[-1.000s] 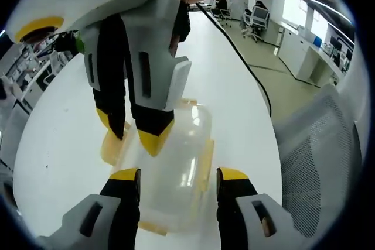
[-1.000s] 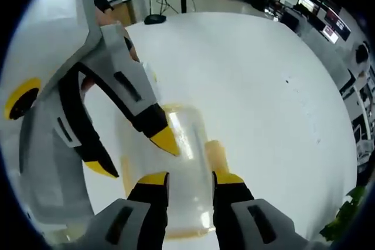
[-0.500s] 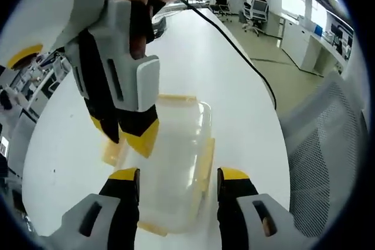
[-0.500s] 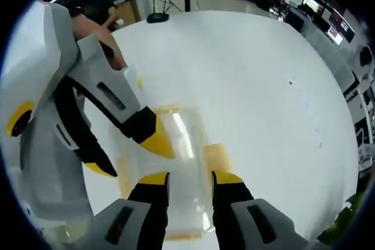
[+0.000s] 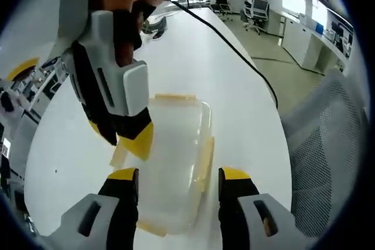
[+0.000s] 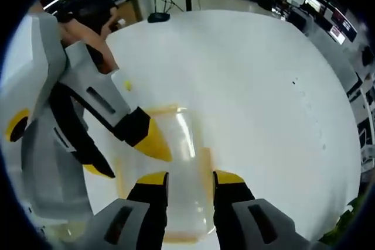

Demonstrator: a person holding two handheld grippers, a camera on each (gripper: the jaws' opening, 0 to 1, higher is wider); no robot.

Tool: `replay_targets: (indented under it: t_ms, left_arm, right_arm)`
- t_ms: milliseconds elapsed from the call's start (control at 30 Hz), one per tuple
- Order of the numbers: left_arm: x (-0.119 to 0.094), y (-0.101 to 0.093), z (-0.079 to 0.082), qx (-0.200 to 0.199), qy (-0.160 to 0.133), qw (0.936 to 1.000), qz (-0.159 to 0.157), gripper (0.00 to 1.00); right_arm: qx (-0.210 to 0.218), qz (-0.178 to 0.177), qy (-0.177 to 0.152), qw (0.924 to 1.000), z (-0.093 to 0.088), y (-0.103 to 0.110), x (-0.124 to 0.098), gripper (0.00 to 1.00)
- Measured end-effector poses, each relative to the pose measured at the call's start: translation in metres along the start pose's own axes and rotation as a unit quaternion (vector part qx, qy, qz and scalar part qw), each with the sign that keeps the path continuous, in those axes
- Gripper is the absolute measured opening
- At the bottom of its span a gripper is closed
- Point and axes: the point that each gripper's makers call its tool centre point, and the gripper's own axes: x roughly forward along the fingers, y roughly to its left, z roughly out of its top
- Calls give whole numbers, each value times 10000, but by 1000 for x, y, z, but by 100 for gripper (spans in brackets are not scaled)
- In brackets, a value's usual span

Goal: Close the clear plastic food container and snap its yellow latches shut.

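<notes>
The clear container [image 5: 170,162] lies flat on the white surface [image 5: 234,86], lid down over the base, directly ahead of both grippers; this puts each long side within reach of one tool. The left gripper [image 5: 179,175] hangs over the near end, its fingers apart and clamped on nothing, straddling the lid; the likely purpose is to steady the lid while the sides are worked. The right gripper [image 5: 126,139] comes in from the opposite end, its fingers apart and empty, yellow tips down at the container's side edge where a yellow latch [image 5: 119,155] lies; contact cannot be confirmed. In the right gripper view the right gripper [image 6: 184,177] frames the container [image 6: 181,174]; the left gripper [image 6: 132,153] crosses beside it. The latch [image 5: 204,159] on the other long side appears flush; whether any latch is snapped cannot be told.

Surroundings: a black cable [image 5: 234,45] runs across the surface, well apart; a mesh chair [image 5: 328,144] stands off the edge. Neither obstructs; the main constraint is the two tools crowding one small lid.
</notes>
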Motion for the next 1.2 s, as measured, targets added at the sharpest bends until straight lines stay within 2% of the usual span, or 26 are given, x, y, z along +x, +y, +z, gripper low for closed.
replay_targets:
  t_ms: [467, 700, 867, 900, 933, 967, 1000, 1033, 1200]
  left_arm:
    - [5, 2, -1, 457, 260, 9980, 358, 50]
    - [5, 3, -2, 447, 337, 9976, 417, 49]
    - [6, 4, -3, 425, 402, 9971, 494, 46]
    - [7, 6, -2, 626, 422, 9956, 552, 45]
    - [7, 5, -5, 362, 454, 9965, 598, 45]
    - [7, 5, -4, 415, 452, 9965, 571, 44]
    - [7, 6, -5, 386, 457, 9967, 557, 44]
    - [6, 7, -6, 373, 468, 9965, 586, 44]
    - [5, 6, -5, 411, 413, 9965, 605, 44]
  right_arm:
    - [-33, 561, 226, 9982, -1, 2, 4, 29]
    - [-69, 809, 301, 9962, -2, 2, 6, 29]
    - [-199, 908, 543, 9942, -2, 3, 8, 28]
    - [-160, 923, 561, 9940, -1, 2, 10, 28]
    - [-101, 1041, 567, 9929, -2, 3, 10, 28]
    - [-66, 1108, 552, 9923, -2, 2, 10, 27]
    - [-252, 1328, 644, 9887, -5, 7, 8, 26]
    - [-170, 1214, 692, 9900, -7, 7, 8, 26]
    - [-162, 1272, 737, 9890, -6, 9, 10, 27]
